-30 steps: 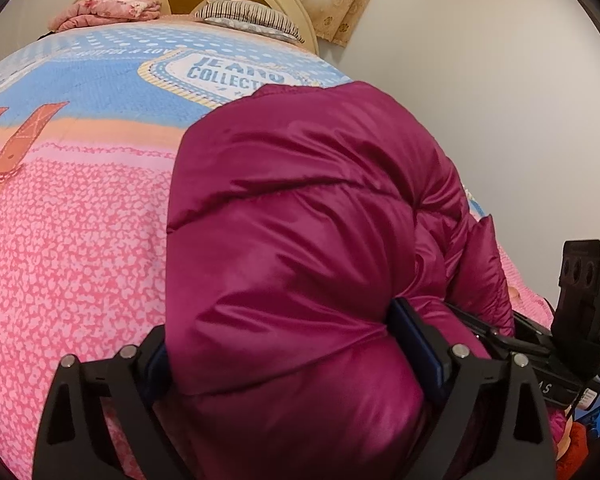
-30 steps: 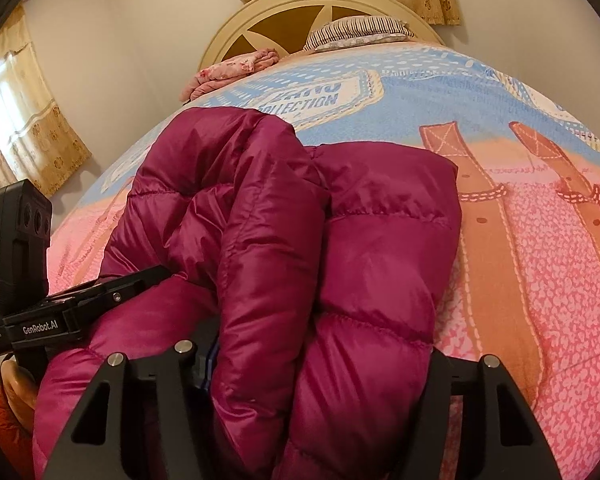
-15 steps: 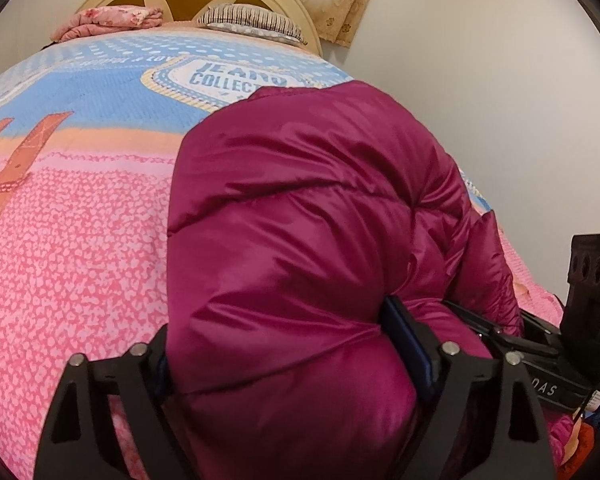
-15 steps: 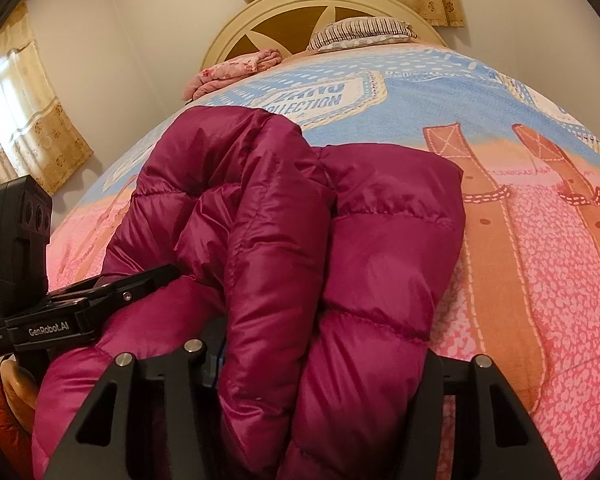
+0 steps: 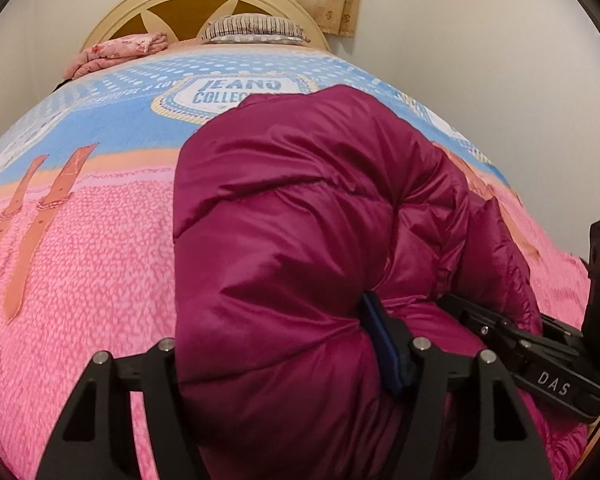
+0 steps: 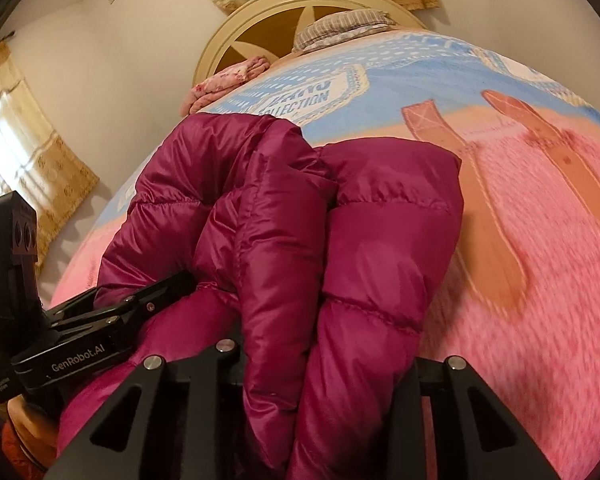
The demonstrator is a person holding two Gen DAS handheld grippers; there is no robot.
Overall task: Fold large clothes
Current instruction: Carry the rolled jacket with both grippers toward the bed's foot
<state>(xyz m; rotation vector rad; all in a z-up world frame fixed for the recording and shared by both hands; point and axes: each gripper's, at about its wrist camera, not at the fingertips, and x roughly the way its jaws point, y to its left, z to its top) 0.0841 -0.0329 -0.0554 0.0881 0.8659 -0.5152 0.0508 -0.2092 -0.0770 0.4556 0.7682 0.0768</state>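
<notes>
A magenta puffer jacket (image 5: 300,240) lies bunched and folded over on the pink and blue bedspread (image 5: 92,264). My left gripper (image 5: 276,344) has a thick fold of it between its jaws. They are closing, and the blue pad (image 5: 384,348) digs into the fabric. In the right wrist view the jacket (image 6: 284,232) fills the middle. My right gripper (image 6: 324,356) is closing on another bunched fold, with its pads hidden in the padding. The two grippers sit side by side at the jacket's near edge. Each shows in the other's view: right gripper body (image 5: 540,364), left gripper body (image 6: 80,344).
At the far end stands a cream headboard (image 5: 204,4) with a striped pillow (image 5: 252,30) and a folded pink blanket (image 5: 116,52). A plain wall (image 5: 480,60) runs along one side of the bed. Curtains (image 6: 32,152) hang on the other side. A hand (image 6: 28,420) holds the left gripper.
Both pairs of jaws have narrowed onto the jacket folds. Both views have swung and tipped up, showing more of the headboard and bedspread. The right wrist view is now tilted.
</notes>
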